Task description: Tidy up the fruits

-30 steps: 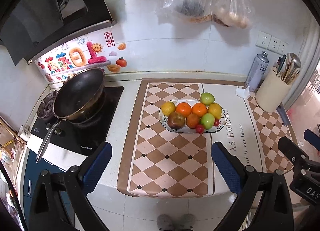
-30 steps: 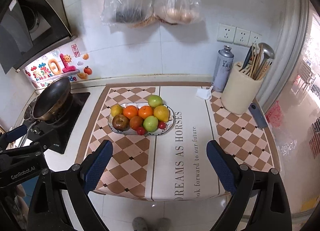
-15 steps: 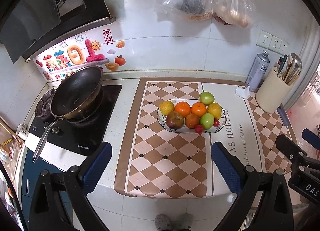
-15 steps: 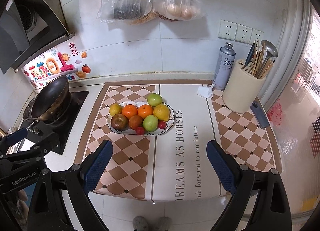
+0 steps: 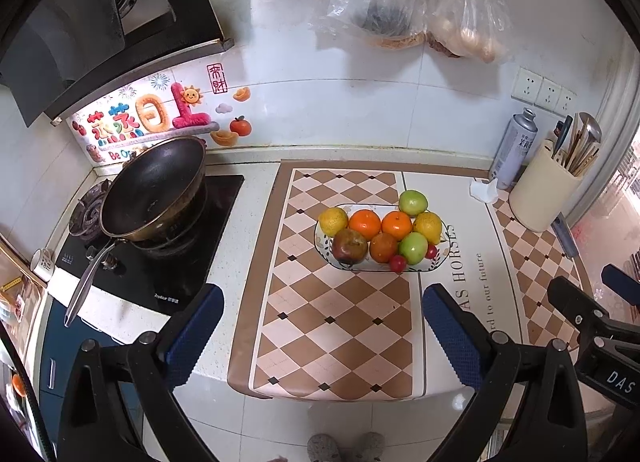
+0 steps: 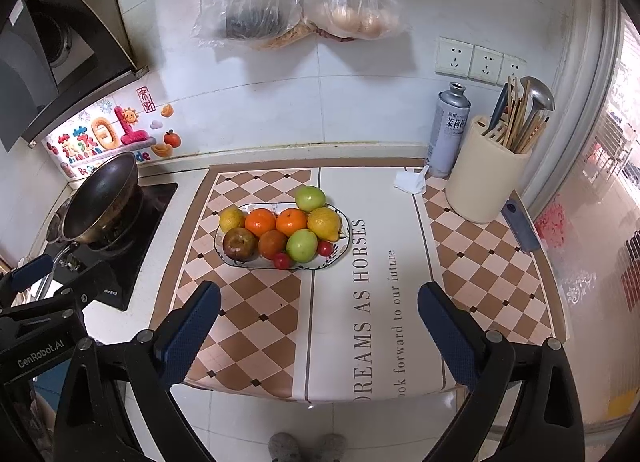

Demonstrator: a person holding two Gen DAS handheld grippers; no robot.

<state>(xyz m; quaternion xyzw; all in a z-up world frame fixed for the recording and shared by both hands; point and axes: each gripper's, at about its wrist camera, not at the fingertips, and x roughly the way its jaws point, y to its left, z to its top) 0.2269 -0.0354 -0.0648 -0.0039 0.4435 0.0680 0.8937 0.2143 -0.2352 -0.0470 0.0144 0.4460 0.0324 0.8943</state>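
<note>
We see all the fruit piled on the oval white patterned plate [image 6: 343,252] mid-mat, one green apple [image 6: 310,198] on its far rim. Left gripper [image 5: 318,328] and right gripper [image 6: 319,326] hover near, jaws wide, empty. Fits either fruits sorted onto the plate or awaiting sorting off it; we can't tell.
</note>
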